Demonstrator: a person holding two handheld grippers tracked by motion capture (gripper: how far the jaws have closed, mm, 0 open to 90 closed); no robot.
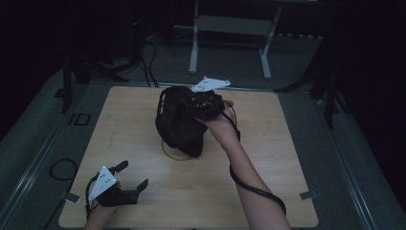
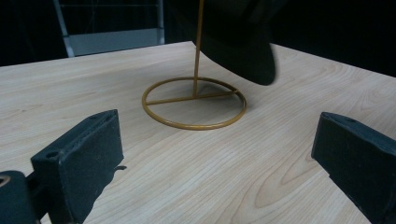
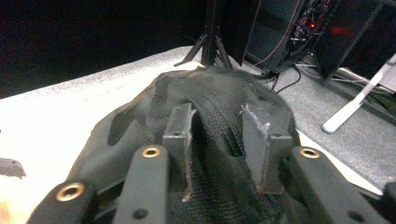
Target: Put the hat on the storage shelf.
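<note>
Right tool [image 3: 217, 140] grips black cap [image 1: 178, 122] over gold stand [image 2: 194, 102].

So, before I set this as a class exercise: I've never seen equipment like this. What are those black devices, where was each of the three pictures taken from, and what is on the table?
There is no robot here. A person holds a hand-operated tool in each hand, each with two black jaws. The high view looks down on a wooden table from above the person's side. The other two pictures come from small cameras riding on the tools, looking along the jaws.

The left gripper rests near the table's front left corner, jaws wide apart with nothing between them. Its camera shows a gold wire stand: a ring base with an upright rod.

The right gripper is raised over the middle of the table, its jaws pinching the mesh fabric of a black cap. The cap hangs over the stand; whether it rests on the rod cannot be told.
</note>
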